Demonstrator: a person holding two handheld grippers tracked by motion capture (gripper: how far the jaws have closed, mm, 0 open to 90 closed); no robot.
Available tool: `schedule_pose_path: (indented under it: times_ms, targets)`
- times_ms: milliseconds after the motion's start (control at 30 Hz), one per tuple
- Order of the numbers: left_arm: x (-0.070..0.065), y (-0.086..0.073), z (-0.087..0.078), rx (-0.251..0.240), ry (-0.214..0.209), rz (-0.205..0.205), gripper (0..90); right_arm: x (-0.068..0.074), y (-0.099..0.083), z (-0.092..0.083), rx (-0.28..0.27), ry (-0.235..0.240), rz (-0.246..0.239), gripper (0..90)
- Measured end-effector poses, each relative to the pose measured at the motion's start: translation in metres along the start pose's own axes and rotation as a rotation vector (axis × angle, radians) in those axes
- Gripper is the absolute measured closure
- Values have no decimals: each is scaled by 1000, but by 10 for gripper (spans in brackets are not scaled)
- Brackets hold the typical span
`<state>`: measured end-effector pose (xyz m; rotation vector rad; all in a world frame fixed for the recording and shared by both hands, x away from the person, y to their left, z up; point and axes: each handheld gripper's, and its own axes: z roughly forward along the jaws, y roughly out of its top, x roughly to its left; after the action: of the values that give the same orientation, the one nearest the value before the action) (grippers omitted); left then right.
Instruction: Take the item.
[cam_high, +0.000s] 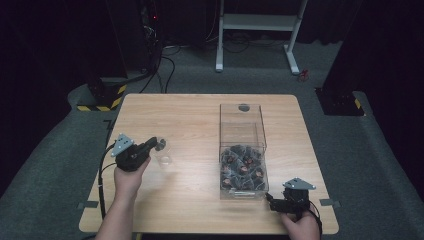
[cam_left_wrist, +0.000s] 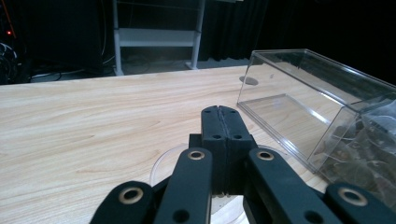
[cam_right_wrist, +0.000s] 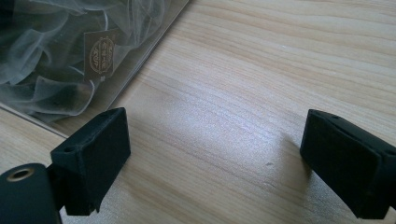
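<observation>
Left claw (cam_high: 159, 145) pinched fully together, nothing held, tips just over a small clear round dish (cam_high: 164, 159) lying flat on the surface (cam_high: 190, 120), left of centre. Right claw (cam_right_wrist: 215, 154) jaws wide apart, nothing between, resting at the near right corner beside the box. Clear plastic box (cam_high: 243, 125) right of centre, long axis running away from the person; near end packed with dark wrapped packets (cam_high: 243, 167), far end bare. Light wood surface, grey carpet, dark room, white desk frame (cam_high: 257, 22) behind.
</observation>
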<state>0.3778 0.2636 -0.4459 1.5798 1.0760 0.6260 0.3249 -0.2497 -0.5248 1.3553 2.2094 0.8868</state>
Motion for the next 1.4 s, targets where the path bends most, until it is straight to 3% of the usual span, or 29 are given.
schedule_pose_path:
  times_ms: [600, 1067, 1300, 1400]
  targets:
    - [-4, -11, 11, 72, 48, 43, 899, 0, 0, 0, 0, -1, 2, 81]
    - [1, -14, 14, 87, 61, 23, 895, 0, 0, 0, 1, 0, 2, 82]
    - [0, -10, 11, 54, 61, 1, 659, 0, 0, 0, 1, 0, 3, 82]
    - [-1, -9, 10, 51, 54, -4, 615, 0, 0, 0, 1, 0, 3, 82]
